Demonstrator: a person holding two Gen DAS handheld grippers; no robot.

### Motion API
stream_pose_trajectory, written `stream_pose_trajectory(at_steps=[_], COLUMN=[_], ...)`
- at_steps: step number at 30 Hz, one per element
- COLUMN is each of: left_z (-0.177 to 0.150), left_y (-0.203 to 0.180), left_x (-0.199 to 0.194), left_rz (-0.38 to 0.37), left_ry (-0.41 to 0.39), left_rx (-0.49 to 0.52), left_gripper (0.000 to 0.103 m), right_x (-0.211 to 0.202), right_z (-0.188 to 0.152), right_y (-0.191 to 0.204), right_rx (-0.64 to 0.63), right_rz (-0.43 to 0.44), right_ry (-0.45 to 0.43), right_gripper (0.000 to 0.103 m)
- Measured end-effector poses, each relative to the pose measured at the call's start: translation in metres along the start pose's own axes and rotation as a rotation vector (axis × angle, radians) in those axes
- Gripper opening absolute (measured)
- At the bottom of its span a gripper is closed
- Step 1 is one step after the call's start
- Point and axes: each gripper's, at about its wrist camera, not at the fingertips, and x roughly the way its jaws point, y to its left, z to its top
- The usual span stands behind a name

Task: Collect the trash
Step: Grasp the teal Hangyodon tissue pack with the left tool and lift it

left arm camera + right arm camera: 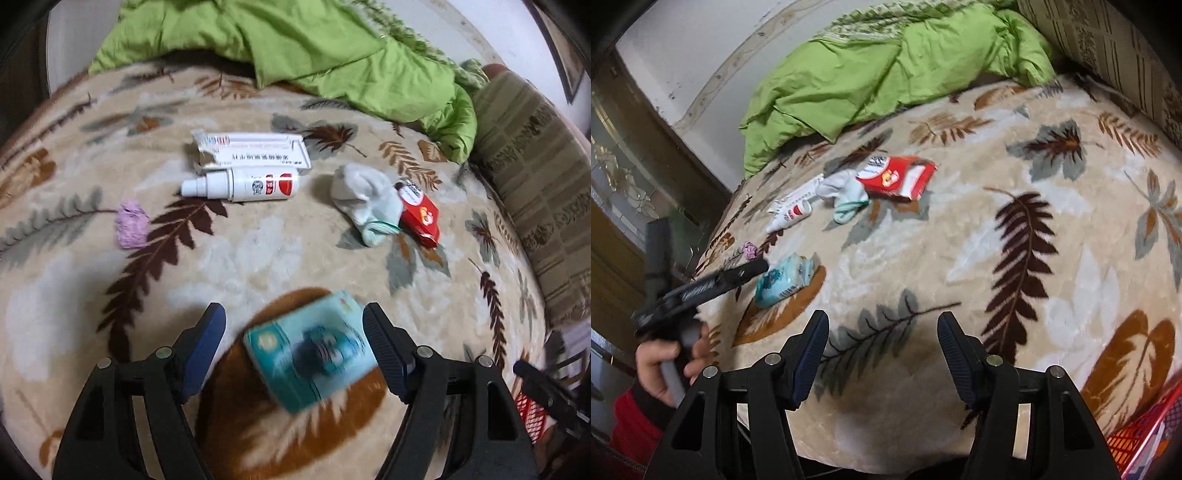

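Observation:
A teal tissue pack (314, 347) lies on the leaf-patterned blanket (258, 258) between the jaws of my left gripper (293, 325). That gripper is open: the pack sits close to the right pad and clear of the left one. Farther off lie a white spray bottle (243, 184), a torn white box (255, 149), a purple paper wad (131, 225), a white sock (365, 203) and a red packet (421, 218). My right gripper (882, 332) hangs open over bare blanket near the bed's edge, with the teal pack (785, 277) off to its left.
A green duvet (314, 48) is bunched at the far side of the bed. A striped pillow (535, 177) lines the right side. A red mesh basket (1145, 432) stands at the lower right. A hand (665, 365) holds the left gripper's handle.

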Motion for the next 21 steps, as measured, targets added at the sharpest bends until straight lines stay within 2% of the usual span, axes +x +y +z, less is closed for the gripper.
stream_pose_trajectory(at_steps=[2, 5, 9, 13, 19, 20, 21], left_z=[0.000, -0.011, -0.033, -0.040, -0.031, -0.031, -0.031], left_y=[0.003, -0.009, -0.030, -0.050, -0.056, -0.057, -0.058], left_x=[0.009, 0.008, 0.000, -0.001, 0.016, 0.018, 0.021], left_rz=[-0.010, 0.014, -0.020, 0.049, 0.120, 0.125, 0.129], left_ry=[0.037, 0.031, 0.050, 0.022, 0.007, 0.013, 0.017], left_rx=[-0.015, 0.062, 0.144, 0.254, 0.290, 0.299, 0.304], left_gripper=[0.076, 0.076, 0.076, 0.076, 0.076, 0.072, 0.064], right_x=[-0.001, 0.002, 0.002, 0.002, 0.001, 0.001, 0.002], right_z=[0.000, 0.001, 0.002, 0.001, 0.001, 0.002, 0.002], right_y=[-0.001, -0.002, -0.001, -0.001, -0.003, -0.004, -0.004], right_rx=[0.005, 0.006, 0.005, 0.005, 0.012, 0.016, 0.019], right_rz=[0.012, 0.022, 0.028, 0.035, 0.042, 0.044, 0.045], right_ry=[-0.005, 0.005, -0.001, -0.005, -0.003, -0.003, -0.002], right_gripper=[0.065, 0.065, 0.065, 0.065, 0.065, 0.065, 0.065])
